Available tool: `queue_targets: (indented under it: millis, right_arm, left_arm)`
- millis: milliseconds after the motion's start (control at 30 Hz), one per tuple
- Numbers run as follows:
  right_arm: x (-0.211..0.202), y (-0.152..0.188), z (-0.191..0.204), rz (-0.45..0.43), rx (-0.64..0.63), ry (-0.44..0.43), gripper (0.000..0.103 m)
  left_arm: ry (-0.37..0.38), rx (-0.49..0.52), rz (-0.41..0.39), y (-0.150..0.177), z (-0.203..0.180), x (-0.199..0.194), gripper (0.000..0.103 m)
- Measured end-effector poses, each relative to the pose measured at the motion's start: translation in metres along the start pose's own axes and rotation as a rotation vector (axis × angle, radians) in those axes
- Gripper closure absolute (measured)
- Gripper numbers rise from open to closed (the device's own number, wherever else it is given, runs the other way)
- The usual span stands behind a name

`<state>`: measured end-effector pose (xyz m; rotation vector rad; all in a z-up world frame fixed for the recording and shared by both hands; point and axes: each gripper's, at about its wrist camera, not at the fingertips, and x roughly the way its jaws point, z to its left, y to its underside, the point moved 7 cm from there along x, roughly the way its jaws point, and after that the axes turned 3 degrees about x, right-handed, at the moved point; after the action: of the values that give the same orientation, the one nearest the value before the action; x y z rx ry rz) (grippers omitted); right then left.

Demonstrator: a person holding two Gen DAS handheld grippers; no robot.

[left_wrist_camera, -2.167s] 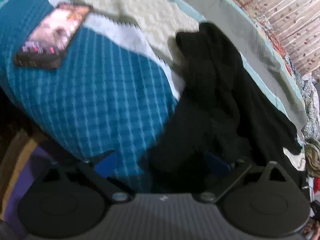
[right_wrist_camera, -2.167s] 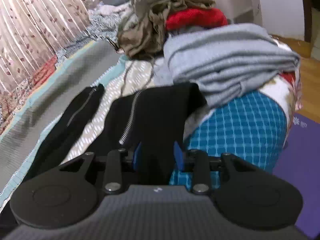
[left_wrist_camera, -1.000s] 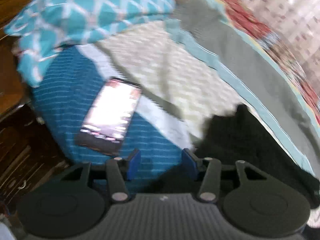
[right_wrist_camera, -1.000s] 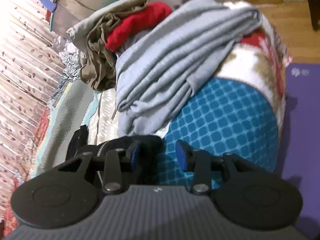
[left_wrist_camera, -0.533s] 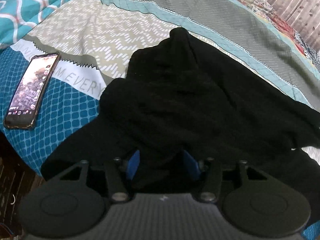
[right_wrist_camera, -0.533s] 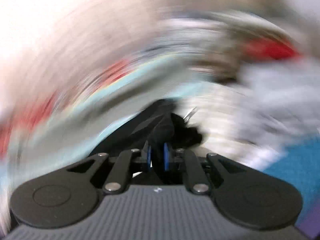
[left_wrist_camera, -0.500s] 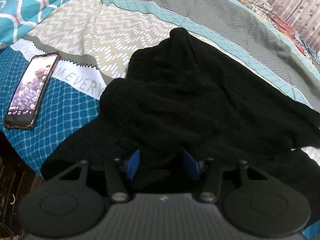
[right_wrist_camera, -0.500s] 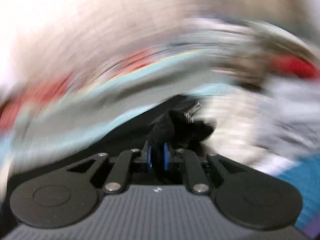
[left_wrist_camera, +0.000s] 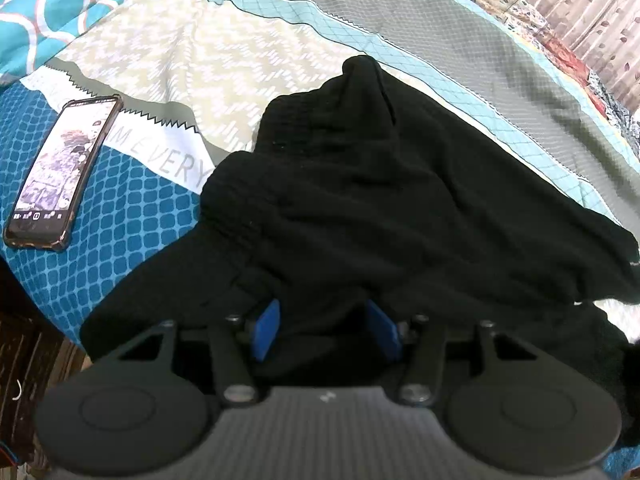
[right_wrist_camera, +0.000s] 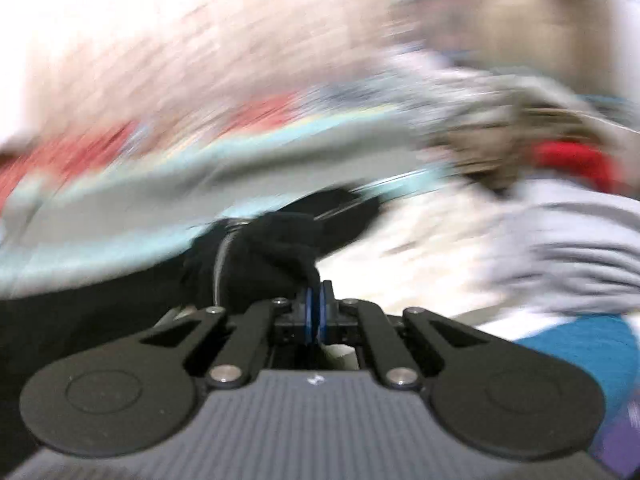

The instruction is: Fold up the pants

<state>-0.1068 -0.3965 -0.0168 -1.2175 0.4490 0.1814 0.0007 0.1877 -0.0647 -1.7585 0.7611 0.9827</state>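
The black pants lie bunched on the bed, waistband toward the far left. My left gripper hovers over their near edge with its blue pads wide apart and black cloth between and under them; it is open. In the blurred right wrist view, my right gripper has its blue pads pressed together on a fold of the black pants, near a silver zipper, and holds it off the bed.
A phone with a lit screen lies on the blue-patterned bedspread at the left. A teal patterned pillow is at the far left. A pile of grey, red and brown clothes sits at the right.
The left view is almost unchanged over the last half second. The right gripper keeps swinging fast with the cloth pinched; its view stays motion-blurred.
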Motion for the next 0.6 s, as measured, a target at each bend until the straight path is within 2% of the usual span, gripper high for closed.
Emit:
queue_targets:
  millis: [67,133,167,200,233,400,467,600]
  right_arm:
    - [-0.004,-0.014,-0.055,-0.038,0.114,0.217,0.097]
    - [0.0,-0.009,-0.101,0.02,0.16,0.436,0.085]
    - [0.0,-0.004,-0.117,0.062,0.181,0.505,0.071]
    - [-0.004,0.001,-0.132,0.08,0.211,0.569,0.063]
    - [-0.011,0.004,-0.143,0.064,0.254,0.618,0.063]
    - [-0.055,0.014,-0.185,-0.06,0.481,0.697,0.065]
    - [-0.062,0.02,-0.201,-0.07,0.521,0.735,0.065]
    - [-0.054,0.027,-0.209,-0.06,0.534,0.704,0.064]
  left_arm:
    - [0.0,0.012,0.0,0.0,0.0,0.002,0.052]
    - [0.003,0.022,0.004,0.0,-0.001,0.004,0.051]
    - [0.006,0.025,0.006,0.0,0.0,0.004,0.051]
    - [0.012,0.026,0.007,-0.001,0.0,0.004,0.051]
    - [0.019,0.024,0.009,-0.002,0.001,0.003,0.051]
    - [0.028,0.021,0.031,-0.005,0.004,0.009,0.051]
    - [0.017,0.036,0.039,-0.006,0.002,0.011,0.049]
    - [-0.013,0.076,0.044,-0.004,-0.006,0.014,0.045]
